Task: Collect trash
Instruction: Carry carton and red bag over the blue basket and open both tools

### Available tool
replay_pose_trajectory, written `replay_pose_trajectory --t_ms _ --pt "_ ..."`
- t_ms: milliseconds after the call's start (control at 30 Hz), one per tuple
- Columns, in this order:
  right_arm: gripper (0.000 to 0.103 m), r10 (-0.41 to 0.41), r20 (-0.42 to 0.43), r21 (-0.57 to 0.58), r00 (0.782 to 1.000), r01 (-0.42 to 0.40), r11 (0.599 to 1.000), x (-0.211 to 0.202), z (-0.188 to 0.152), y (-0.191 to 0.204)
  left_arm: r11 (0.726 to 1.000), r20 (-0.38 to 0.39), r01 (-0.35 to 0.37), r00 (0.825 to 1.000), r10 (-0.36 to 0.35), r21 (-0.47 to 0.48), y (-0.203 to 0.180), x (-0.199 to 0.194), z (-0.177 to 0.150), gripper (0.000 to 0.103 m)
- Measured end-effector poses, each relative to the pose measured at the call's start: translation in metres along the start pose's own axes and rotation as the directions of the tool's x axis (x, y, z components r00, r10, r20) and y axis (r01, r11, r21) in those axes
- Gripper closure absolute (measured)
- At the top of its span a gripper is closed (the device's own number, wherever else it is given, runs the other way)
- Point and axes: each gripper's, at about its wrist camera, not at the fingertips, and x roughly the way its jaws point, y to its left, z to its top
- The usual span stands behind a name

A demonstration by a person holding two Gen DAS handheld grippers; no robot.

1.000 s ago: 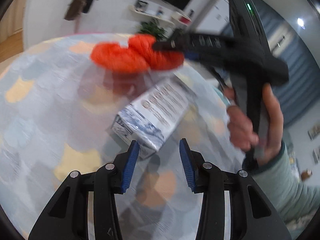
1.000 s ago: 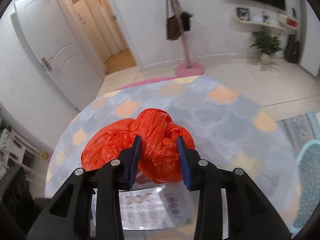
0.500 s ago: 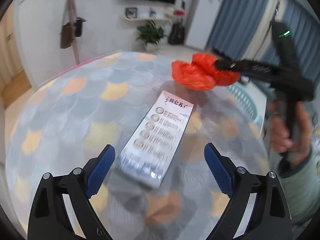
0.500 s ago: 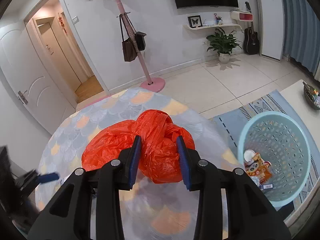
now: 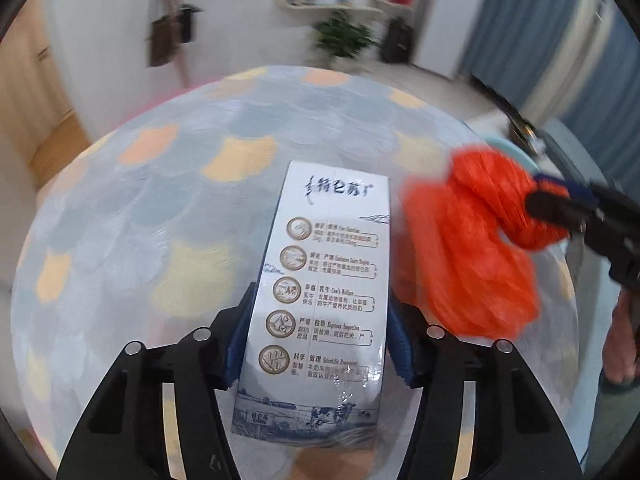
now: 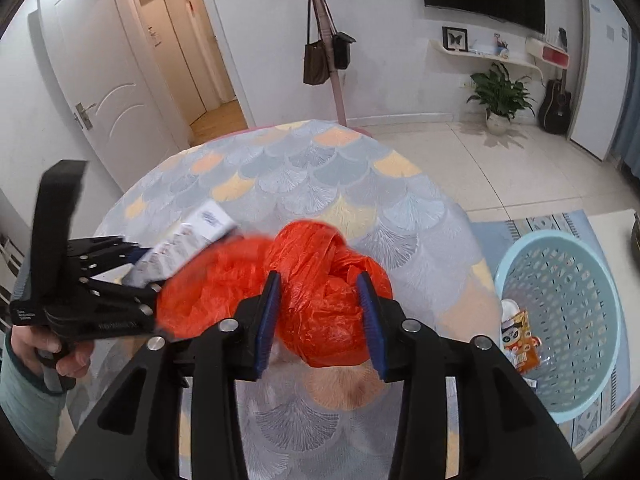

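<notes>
The red plastic bag [image 6: 320,304] is pinched in the right claw [image 6: 320,320], the milk carton [image 5: 320,300] in the left claw [image 5: 316,340]; carrying rightward to the blue basket [image 6: 560,320] is judged next.

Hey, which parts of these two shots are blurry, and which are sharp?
Left wrist view: orange bag and background smeared, milk carton print crisp. Right wrist view: room sharp, bag's knot clear between the right gripper, but the left gripper and its carton streak.
</notes>
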Motion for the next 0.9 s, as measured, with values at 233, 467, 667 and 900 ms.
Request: replay_pose_trajectory --t_ms 233,467,667,900 --pt "0.025 0.011 0.036 0.046 0.999 -0.013 0.999 -0.005 -0.004 0.0 0.987 0.091 -0.003 0.996 0.018 -0.164 0.037 -0.027 -0.015 0.051" --pt "0.016 -0.073 0.001 0.035 0.997 0.073 0.997 0.019 -0.023 0.02 0.981 0.098 0.018 0.995 0.001 -0.193 0.032 -0.037 -0.017 0.051" --pt "0.027 -0.126 0.015 0.036 0.992 0.125 0.991 0.02 -0.034 0.023 0.983 0.099 0.031 0.995 -0.013 -0.18 0.025 -0.032 -0.017 0.05" --pt "0.072 -0.152 0.035 0.002 0.988 0.152 0.988 0.005 -0.029 0.014 0.989 0.126 0.052 0.991 -0.034 -0.137 0.004 -0.032 -0.005 0.05"
